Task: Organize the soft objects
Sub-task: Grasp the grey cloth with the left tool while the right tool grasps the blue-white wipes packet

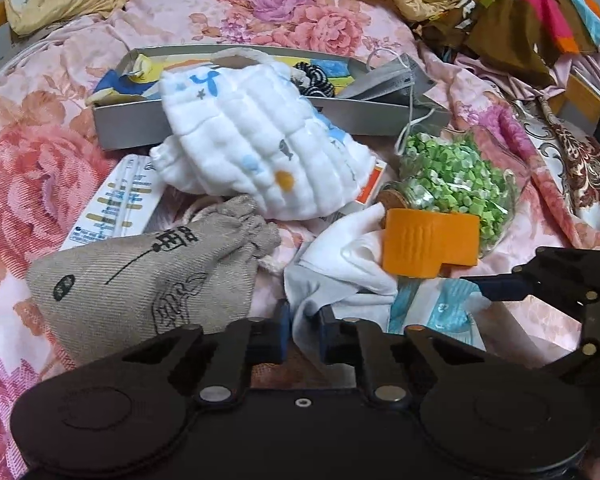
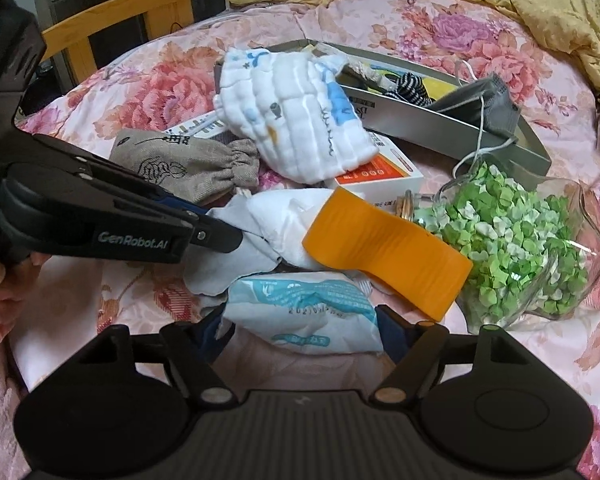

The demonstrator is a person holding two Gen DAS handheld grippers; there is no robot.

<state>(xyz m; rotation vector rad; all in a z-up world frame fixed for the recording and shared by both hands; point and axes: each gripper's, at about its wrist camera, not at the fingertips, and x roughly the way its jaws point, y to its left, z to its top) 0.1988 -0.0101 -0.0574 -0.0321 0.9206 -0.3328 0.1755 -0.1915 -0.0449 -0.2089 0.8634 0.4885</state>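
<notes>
Gripping looks to be the step in hand: both tools are down on the heap in the middle of the bed, each picking out one soft thing. The left gripper has its jaws drawn nearly together on a fold of the white cloth, which comes up between its pads; I'd call that a pinch taken. From the other side the same tool reaches in from the left, its tip at the cloth's grey edge. The right gripper stands wide, its jaws on either side of the tissue pack; they are close to the pack's ends, but whether the pads press yet I cannot tell. An orange block leans over the cloth and against the jar of green bits, so lifting the cloth will need a slow pull toward the near side, or the block may tip and knock the jar. The likely goal is the grey box farther back, where a mask and a striped item already lie. A quilted cloth hangs over its near rim and a pouch lies to the left, both still loose, so the sorting seems far from finished.
</notes>
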